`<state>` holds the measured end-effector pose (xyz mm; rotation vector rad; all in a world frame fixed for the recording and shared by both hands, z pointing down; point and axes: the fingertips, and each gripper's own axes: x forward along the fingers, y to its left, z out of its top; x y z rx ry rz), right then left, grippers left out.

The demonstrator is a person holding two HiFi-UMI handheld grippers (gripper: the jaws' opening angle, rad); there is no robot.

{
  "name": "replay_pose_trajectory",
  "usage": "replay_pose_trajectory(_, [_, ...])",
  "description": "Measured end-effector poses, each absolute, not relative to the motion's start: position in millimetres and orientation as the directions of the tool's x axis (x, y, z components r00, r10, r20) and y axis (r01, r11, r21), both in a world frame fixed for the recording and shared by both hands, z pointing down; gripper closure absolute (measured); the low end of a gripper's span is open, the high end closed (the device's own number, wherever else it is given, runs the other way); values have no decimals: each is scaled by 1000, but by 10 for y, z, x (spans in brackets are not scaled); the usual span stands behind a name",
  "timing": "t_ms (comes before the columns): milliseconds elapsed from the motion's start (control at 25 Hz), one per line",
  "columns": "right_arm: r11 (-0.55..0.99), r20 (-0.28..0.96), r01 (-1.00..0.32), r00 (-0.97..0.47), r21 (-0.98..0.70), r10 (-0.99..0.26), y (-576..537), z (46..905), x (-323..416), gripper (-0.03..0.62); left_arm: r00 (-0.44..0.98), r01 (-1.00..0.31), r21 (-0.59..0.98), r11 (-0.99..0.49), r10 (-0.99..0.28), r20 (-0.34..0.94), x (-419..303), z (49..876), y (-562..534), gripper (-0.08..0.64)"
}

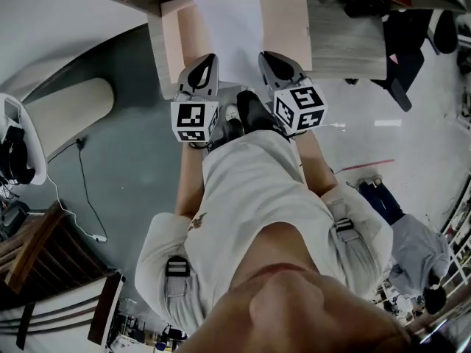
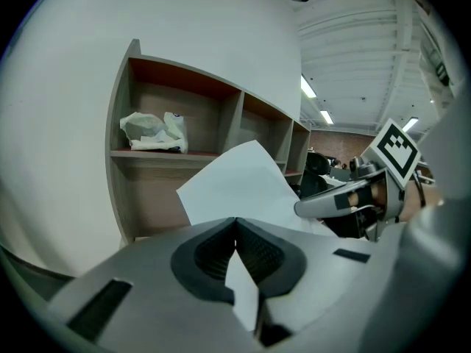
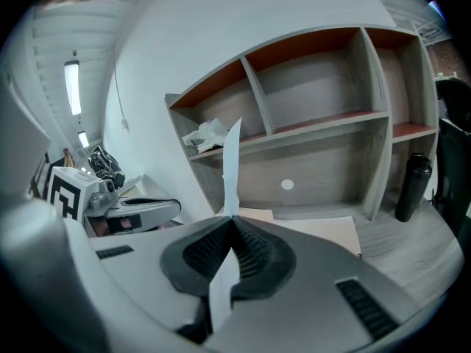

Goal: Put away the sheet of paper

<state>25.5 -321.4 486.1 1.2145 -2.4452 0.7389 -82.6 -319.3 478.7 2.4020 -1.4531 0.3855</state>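
Though unseen overhead, dot (image 3: 287, 185) beyond paper (image 3: 229, 175)

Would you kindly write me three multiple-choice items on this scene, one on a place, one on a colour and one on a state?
1. In which compartment of the shelf unit does the crumpled white bundle lie?
A. the rightmost
B. the leftmost upper
C. the middle upper

2. What colour is the sheet of paper?
A. white
B. green
C. black

3. How does the right tool stand?
A. open and empty
B. shut on nothing
C. shut on the sheet of paper

Answers:
1 B: the bundle rests on the shelf board of the leftmost upper compartment in both gripper views.
2 A: the sheet shows white in every view.
3 C: in the right gripper view the pads meet on the sheet's edge, and the paper runs out on both sides of them.
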Motion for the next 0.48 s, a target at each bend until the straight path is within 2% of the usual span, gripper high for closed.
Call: replay_pose_trajectory(480, [467, 550, -821, -568, -328, -612, -3530, 5347, 462, 572, 440, -893, 128, -431, -780, 444, -721, 5235, -3424, 538])
